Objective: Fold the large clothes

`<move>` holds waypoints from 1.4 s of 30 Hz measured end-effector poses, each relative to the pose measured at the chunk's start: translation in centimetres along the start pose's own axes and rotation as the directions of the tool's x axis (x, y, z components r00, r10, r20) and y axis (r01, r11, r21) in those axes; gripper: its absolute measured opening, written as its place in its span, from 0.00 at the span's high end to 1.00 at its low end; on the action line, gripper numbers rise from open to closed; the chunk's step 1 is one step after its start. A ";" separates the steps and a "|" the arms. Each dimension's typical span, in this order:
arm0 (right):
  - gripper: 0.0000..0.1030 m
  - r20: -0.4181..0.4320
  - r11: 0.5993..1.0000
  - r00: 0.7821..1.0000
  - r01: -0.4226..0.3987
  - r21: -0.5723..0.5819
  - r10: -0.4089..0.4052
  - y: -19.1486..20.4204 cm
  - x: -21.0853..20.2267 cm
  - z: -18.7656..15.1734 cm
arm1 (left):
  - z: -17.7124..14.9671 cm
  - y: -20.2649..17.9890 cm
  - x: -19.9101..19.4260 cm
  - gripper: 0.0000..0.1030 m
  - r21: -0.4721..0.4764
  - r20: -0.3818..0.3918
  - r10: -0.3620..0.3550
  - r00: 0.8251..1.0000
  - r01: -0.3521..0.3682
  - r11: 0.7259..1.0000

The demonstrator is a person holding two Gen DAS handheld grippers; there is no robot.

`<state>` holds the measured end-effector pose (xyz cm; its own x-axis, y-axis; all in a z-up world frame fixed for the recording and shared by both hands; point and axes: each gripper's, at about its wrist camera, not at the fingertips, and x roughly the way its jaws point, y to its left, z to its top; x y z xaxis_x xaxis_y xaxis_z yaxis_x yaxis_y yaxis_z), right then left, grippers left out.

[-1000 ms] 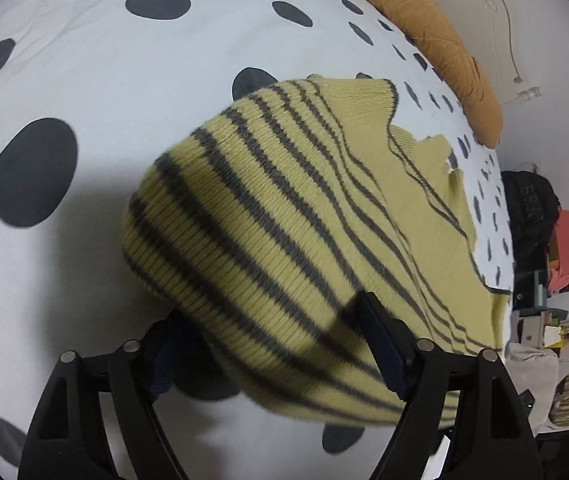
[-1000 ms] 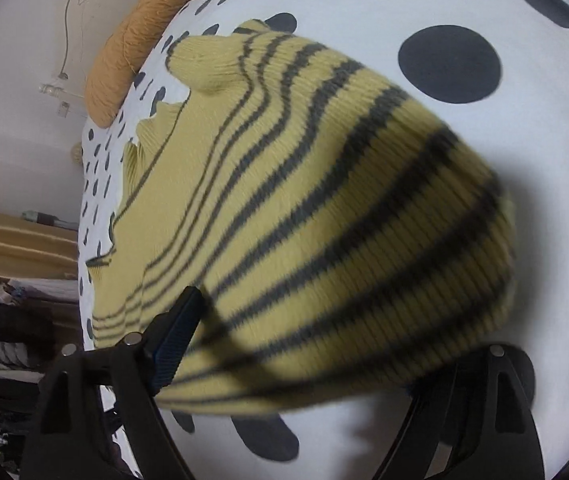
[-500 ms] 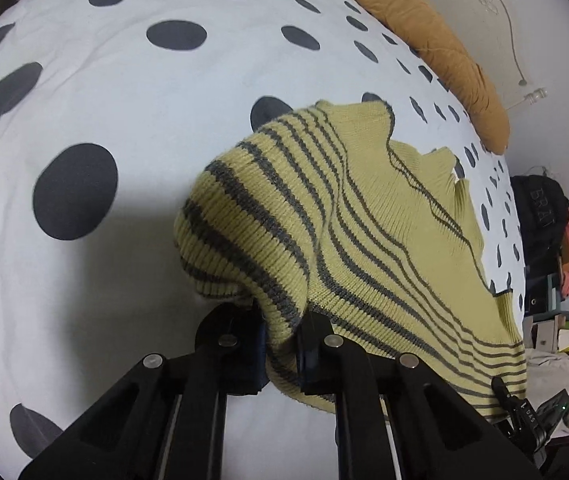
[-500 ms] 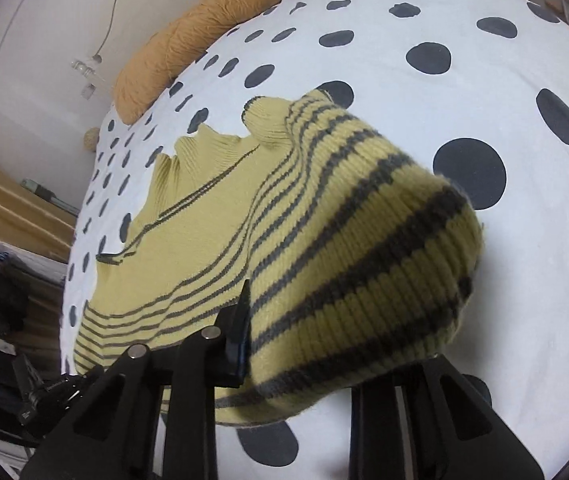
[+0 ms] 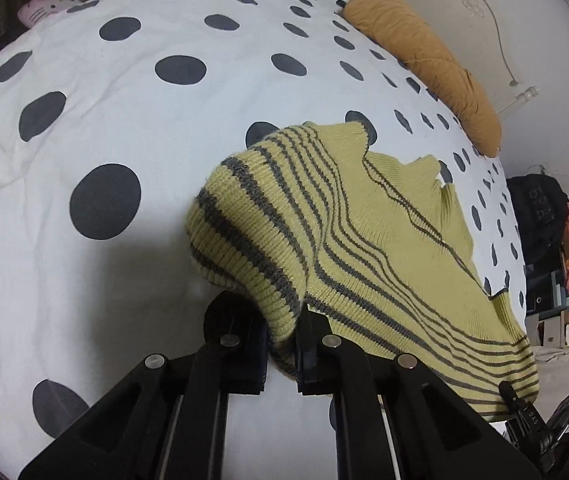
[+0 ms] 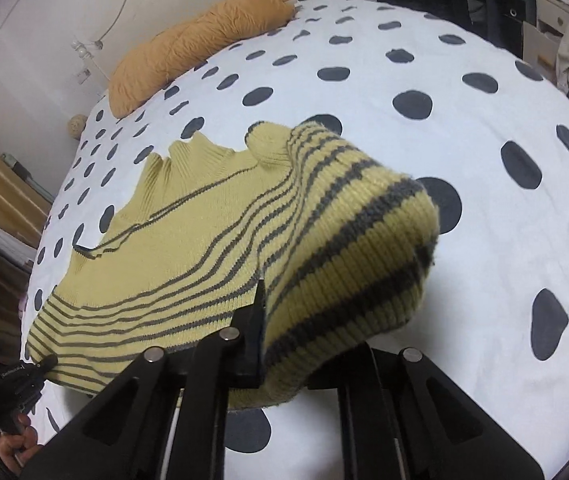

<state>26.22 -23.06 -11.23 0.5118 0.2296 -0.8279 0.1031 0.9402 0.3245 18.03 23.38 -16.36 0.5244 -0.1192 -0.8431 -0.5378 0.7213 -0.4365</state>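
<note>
A yellow knit sweater (image 5: 384,240) with grey stripes lies spread on a bed, collar towards the far side. My left gripper (image 5: 280,332) has its jaws closing on one corner of the striped hem, and the pads pinch the bunched knit, lifted off the cover. In the right wrist view the same sweater (image 6: 204,248) shows its other hem corner raised. There my right gripper (image 6: 292,344) has its jaws closing on it. The knit drapes over and hides the right finger.
The bed cover (image 5: 124,100) is white with dark dots. An orange pillow (image 5: 424,60) lies along the headboard wall. A pink plush toy (image 5: 44,10) sits at the far left edge. A black bag (image 5: 536,208) and cluttered shelves stand beside the bed.
Both grippers went from wide open around the hem to pinching it. Both have risen, lifting the hem corners off the bed, and more of the bed shows.
</note>
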 end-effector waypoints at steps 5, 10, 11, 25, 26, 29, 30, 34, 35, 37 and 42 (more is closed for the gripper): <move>0.89 0.038 1.000 0.999 -0.029 0.006 0.029 0.0 -2.8 -0.8 | -1.3 1.8 -3.4 0.92 -0.067 0.006 -0.065 0.998 0.065 0.996; 0.89 -0.050 1.000 0.999 -0.012 0.028 0.013 -1.6 -2.3 -2.6 | -2.6 2.8 -1.6 0.92 0.015 -0.067 0.018 0.998 -0.017 1.000; 0.89 -0.088 0.999 0.996 -0.007 0.053 0.012 -2.3 -1.5 -3.1 | -3.0 3.4 -0.6 0.91 0.002 -0.092 0.031 0.995 -0.031 1.000; 0.89 -0.154 0.985 0.985 0.093 0.142 -0.071 -7.3 -2.2 -6.6 | -4.2 8.6 -2.1 1.00 -0.176 -0.114 0.051 0.992 -0.070 0.982; 0.88 -0.212 0.984 0.973 0.120 0.135 -0.090 -8.0 -0.6 -6.8 | -4.3 9.7 -0.8 1.00 -0.216 -0.155 0.056 0.986 -0.090 0.972; 0.89 -0.185 0.977 0.977 0.134 0.166 -0.102 -8.5 -1.2 -6.3 | -4.5 10.8 -3.0 1.00 -0.262 -0.097 0.079 0.992 -0.102 0.960; 0.88 -0.145 0.973 0.979 0.167 0.156 -0.145 -8.1 -2.6 -5.9 | -4.5 10.4 -4.3 1.00 -0.246 -0.065 0.096 0.993 -0.109 0.963; 0.87 -0.004 0.976 0.986 0.165 0.139 -0.166 -6.1 -7.0 -2.8 | -3.2 5.7 -6.7 1.00 -0.106 -0.037 0.042 0.998 -0.046 0.993; 0.87 -0.011 0.986 0.993 0.114 0.122 -0.114 -5.1 -6.6 -1.9 | -2.9 4.1 -6.2 1.00 -0.066 -0.044 0.021 0.999 -0.024 0.998; 0.87 -0.040 0.998 0.999 0.016 0.064 -0.013 -2.7 -4.5 0.3 | -1.9 1.0 -4.4 1.00 0.011 -0.072 -0.012 0.997 0.013 1.000; 0.87 -0.156 0.999 0.987 -0.025 0.035 0.030 0.0 4.6 3.9 | 0.0 -4.5 2.9 0.99 0.150 -0.131 0.027 0.991 -0.007 0.989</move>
<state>31.87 -22.96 -13.23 0.3751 0.2946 -0.8789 0.1201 0.9247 0.3613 21.99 19.78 -16.82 0.4191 -0.1881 -0.8882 -0.4364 0.8161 -0.3788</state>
